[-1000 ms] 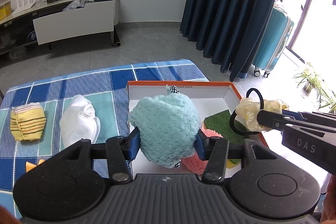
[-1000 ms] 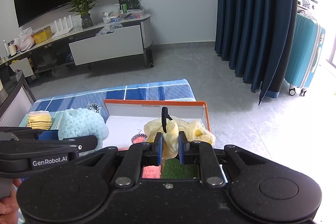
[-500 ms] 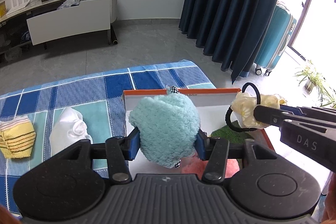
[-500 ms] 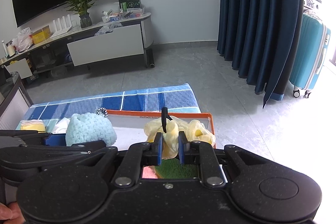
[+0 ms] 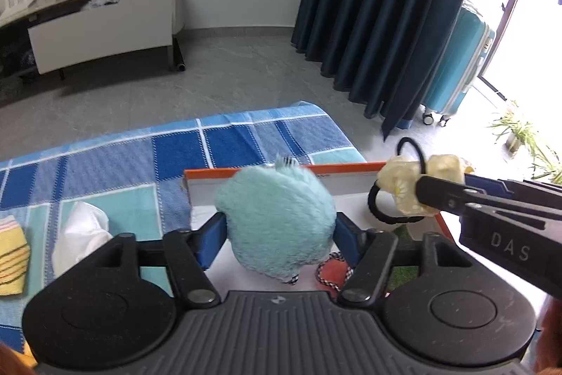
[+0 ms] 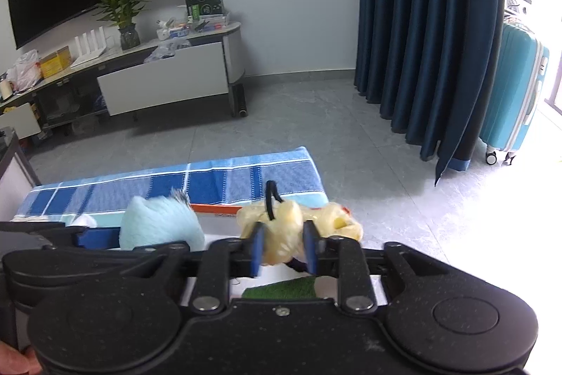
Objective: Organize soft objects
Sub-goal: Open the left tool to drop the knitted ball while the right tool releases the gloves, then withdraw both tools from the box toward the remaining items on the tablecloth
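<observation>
A fluffy teal plush sits between the blue pads of my left gripper, above the near end of an orange-rimmed white box. The jaws are opening and the plush looks blurred, loose between them. My right gripper has a yellow scrunchie with a black elastic loop between its pads. Its jaws are opening too, and the scrunchie still fills the gap. The left wrist view shows the scrunchie over the box's right side. The plush shows at left in the right wrist view.
Inside the box lie a green turf-like pad and a red item with a black-and-white cord. A white mask and a yellow striped cloth rest on the blue checked tablecloth. A teal suitcase stands by dark curtains.
Both grippers have moved forward over the box. Their jaws stand wider than before. The plush has loosened in the left jaws; the scrunchie stays in place between the right pads.
</observation>
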The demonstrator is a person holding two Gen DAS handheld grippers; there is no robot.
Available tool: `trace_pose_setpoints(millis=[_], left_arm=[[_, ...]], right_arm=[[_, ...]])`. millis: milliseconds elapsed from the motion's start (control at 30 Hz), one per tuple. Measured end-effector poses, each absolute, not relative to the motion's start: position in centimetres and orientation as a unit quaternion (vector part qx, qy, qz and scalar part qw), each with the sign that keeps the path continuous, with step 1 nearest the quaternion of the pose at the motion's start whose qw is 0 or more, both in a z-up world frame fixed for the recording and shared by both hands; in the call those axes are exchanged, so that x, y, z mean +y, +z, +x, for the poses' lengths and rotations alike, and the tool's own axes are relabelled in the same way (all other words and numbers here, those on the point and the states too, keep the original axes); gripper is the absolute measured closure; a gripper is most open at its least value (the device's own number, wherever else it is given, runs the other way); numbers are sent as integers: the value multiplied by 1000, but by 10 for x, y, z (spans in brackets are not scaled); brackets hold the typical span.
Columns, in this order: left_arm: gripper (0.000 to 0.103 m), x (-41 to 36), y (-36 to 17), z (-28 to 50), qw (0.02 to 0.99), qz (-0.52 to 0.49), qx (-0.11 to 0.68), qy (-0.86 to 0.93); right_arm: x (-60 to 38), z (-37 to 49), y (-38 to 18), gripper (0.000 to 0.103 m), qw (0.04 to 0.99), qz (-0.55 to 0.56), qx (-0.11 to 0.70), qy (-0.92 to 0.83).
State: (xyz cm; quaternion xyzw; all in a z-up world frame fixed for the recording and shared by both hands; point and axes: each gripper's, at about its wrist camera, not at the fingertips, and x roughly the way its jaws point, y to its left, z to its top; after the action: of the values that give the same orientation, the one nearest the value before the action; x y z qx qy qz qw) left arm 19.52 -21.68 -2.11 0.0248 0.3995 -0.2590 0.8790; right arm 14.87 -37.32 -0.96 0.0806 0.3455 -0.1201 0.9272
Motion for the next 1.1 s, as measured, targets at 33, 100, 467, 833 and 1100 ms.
trace_pose_setpoints(millis=[33, 100, 467, 833, 1100], left_arm=[[33, -216, -22, 195, 878, 22, 401, -261], [29, -215, -22, 194, 880, 25, 399, -255], [27, -195, -7, 179, 888, 13, 395, -235], [18, -178, 16, 145, 904, 24, 375, -204], [12, -156, 18, 121, 912, 29, 374, -168]], right_arm=[[-374, 149, -11, 66, 927, 82, 346, -121], [-376, 147, -11, 65, 926, 82, 346, -125], [-373, 127, 12, 28, 939, 84, 309, -128], [-350, 99, 33, 28, 943, 75, 303, -118], [-326, 83, 28, 28, 937, 67, 325, -109]])
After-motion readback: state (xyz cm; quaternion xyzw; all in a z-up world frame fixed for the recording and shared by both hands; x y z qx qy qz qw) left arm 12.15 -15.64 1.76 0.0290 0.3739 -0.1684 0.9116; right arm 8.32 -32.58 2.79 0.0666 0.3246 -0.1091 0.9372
